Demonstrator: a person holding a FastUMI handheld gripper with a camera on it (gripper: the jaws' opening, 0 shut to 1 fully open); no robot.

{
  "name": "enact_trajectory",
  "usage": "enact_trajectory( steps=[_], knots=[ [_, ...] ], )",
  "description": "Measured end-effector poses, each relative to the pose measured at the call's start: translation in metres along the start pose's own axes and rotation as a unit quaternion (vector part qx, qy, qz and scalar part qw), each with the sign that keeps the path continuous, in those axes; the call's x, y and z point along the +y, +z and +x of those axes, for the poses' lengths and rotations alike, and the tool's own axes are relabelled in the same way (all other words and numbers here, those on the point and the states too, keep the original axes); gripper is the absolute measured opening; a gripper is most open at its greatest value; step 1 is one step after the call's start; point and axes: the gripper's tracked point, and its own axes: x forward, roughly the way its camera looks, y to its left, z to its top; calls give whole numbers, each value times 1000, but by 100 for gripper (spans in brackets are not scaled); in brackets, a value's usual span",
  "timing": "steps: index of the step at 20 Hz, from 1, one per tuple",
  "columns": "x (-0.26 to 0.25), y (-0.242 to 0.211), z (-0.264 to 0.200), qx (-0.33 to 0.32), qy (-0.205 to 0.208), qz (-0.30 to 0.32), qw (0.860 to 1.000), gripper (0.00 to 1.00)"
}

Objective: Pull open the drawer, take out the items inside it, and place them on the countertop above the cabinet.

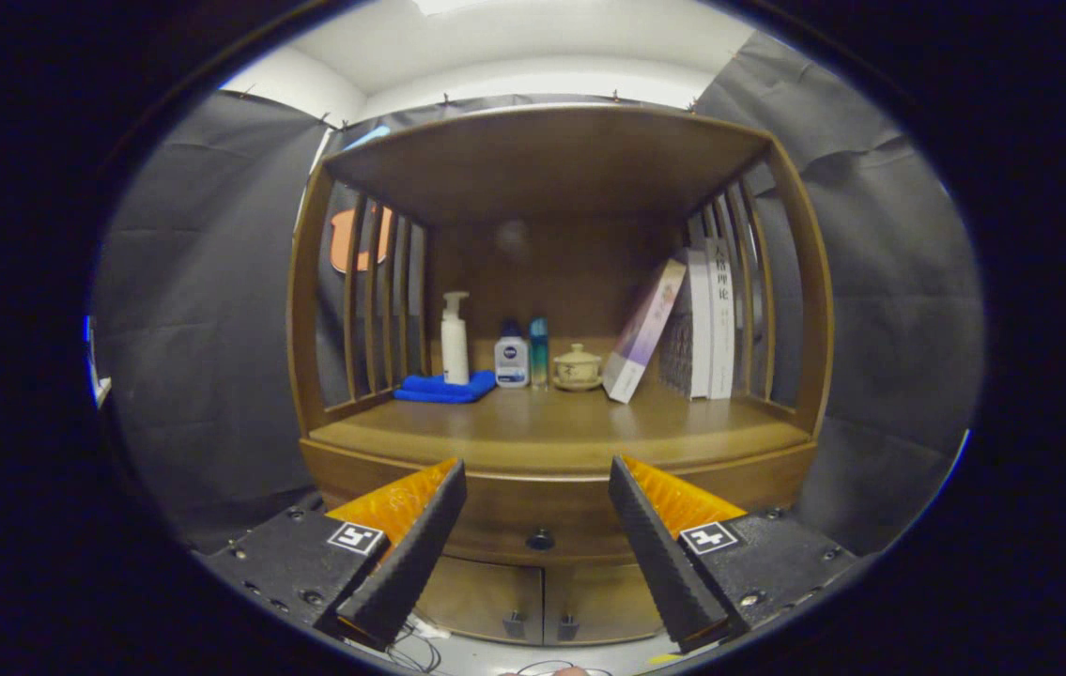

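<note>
Gripper [537, 488], jaws wide and empty, faces the closed drawer [542, 516]; its knob [540, 540] lies centred between the fingers, just below their tips.

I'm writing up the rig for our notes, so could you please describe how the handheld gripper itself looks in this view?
The gripper has two wedge-shaped fingers with ridged, textured inner faces, tapering toward their tips. Each sits on a flat black base plate dotted with screws, and each plate carries a small square black-and-white marker. Thin cables loop beneath the fingers.
</note>
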Motion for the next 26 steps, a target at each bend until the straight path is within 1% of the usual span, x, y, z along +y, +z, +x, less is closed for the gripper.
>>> enact_trajectory(
  steps=[3,5,9,11,13,16,19,23,25,26],
  knots=[
    [-6,-31,22,10,-9,-2,1000,99],
    [-12,-52,34,23,-22,-6,999,100],
    [-12,-71,66,37,-22,12,999,99],
    [-9,-84,73,48,-24,15,998,98],
    [-5,-90,76,52,-23,15,998,94],
    [-7,-93,77,52,-26,-4,998,82],
    [-7,-95,79,51,-31,-5,998,70],
    [2,-99,79,55,-31,10,998,49],
    [-4,-99,81,55,-49,5,997,36],
    [-3,-98,75,54,-52,9,997,33]
  ],
)
